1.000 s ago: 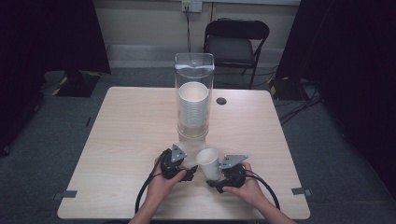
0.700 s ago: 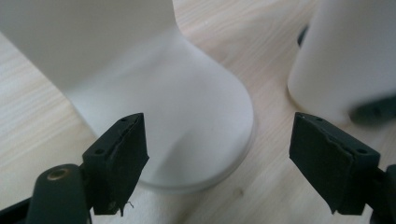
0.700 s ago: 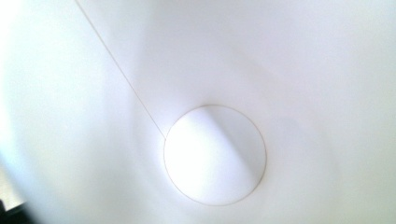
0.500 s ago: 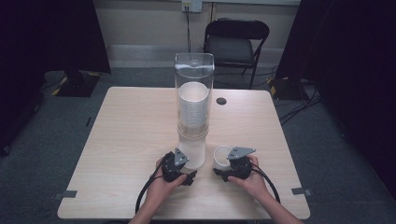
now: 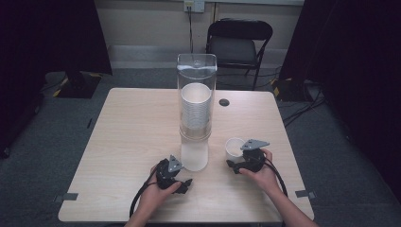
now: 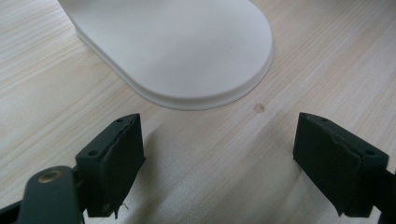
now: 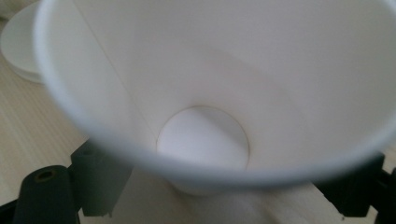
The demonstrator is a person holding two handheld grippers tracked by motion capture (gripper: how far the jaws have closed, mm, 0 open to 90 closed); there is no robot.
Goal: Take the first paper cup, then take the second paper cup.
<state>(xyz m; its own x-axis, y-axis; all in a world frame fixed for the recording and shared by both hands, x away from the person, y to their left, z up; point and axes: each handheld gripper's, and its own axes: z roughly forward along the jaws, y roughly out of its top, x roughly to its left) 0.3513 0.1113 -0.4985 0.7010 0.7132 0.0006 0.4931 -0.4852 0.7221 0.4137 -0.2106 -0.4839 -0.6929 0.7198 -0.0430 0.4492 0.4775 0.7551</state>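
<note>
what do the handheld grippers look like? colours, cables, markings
Both the left gripper and right gripper are black, each with a grey three-cornered plate on top and a black cable trailing toward the person. Jaws are blocky black pads with small screw holes. No markings legible. Forearms bare, no sleeves.

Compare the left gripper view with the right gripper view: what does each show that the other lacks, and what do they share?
The left gripper view shows the left hand-held gripper, jaws wide apart with nothing between them, facing the rounded white base of the cup dispenser.

The right gripper view looks into an empty white paper cup, down to its round bottom. The cup stands between the jaws of the right hand-held gripper, which have just been opening; whether the pads touch it is unclear.

Both show the light wood table and some of the dispenser base.
</note>
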